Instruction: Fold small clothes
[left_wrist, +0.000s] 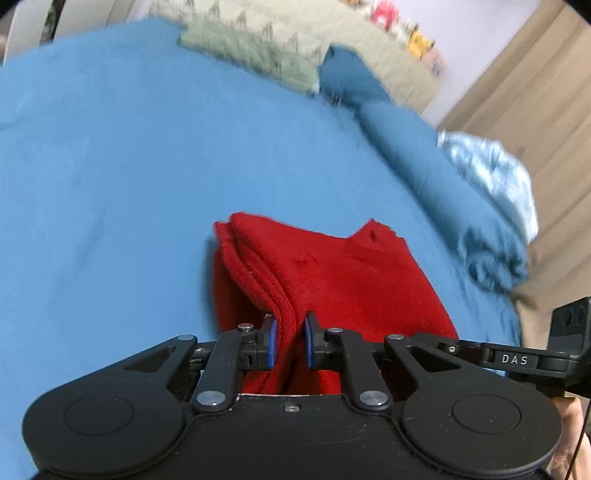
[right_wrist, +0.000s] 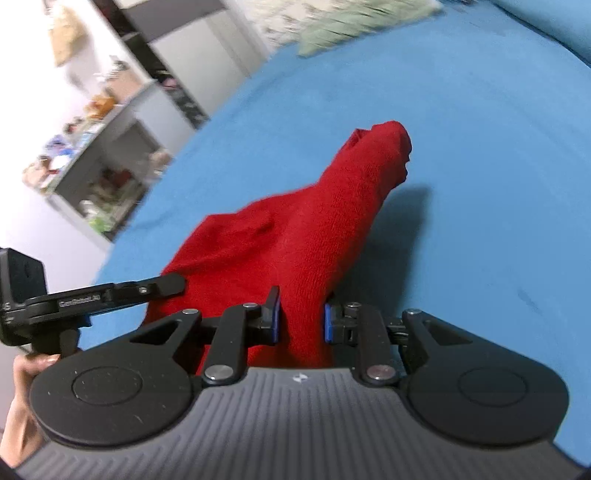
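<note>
Left wrist: my left gripper clamps a folded edge of the red garment | garment lies on blue bedcover, long axis running away from me | Right wrist: my right gripper pinches the same cloth, far tip raised, pointing forward-right.
</note>
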